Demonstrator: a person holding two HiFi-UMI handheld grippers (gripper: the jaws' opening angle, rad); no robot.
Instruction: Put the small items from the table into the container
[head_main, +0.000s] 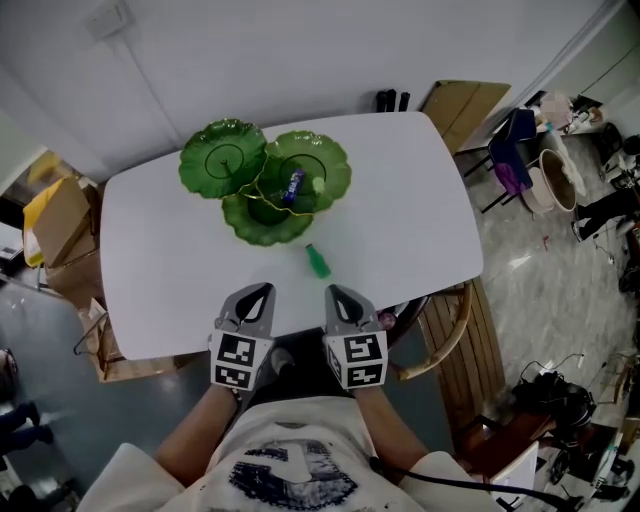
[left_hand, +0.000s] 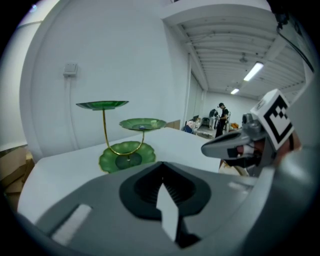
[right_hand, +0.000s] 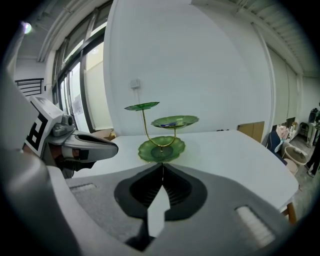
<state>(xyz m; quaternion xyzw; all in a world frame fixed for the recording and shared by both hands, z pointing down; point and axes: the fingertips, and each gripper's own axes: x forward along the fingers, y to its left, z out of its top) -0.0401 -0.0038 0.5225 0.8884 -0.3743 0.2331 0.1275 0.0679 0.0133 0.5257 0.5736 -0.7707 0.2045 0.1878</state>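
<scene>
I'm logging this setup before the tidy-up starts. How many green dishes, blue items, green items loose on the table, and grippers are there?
green leaf dishes: 3
blue item in a dish: 1
green item loose on the table: 1
grippers: 2, the left gripper and the right gripper
Total: 7

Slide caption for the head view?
Left gripper and right gripper, shut, at the near edge of a white table; small green item lies before a green tiered stand holding a blue item.
</scene>
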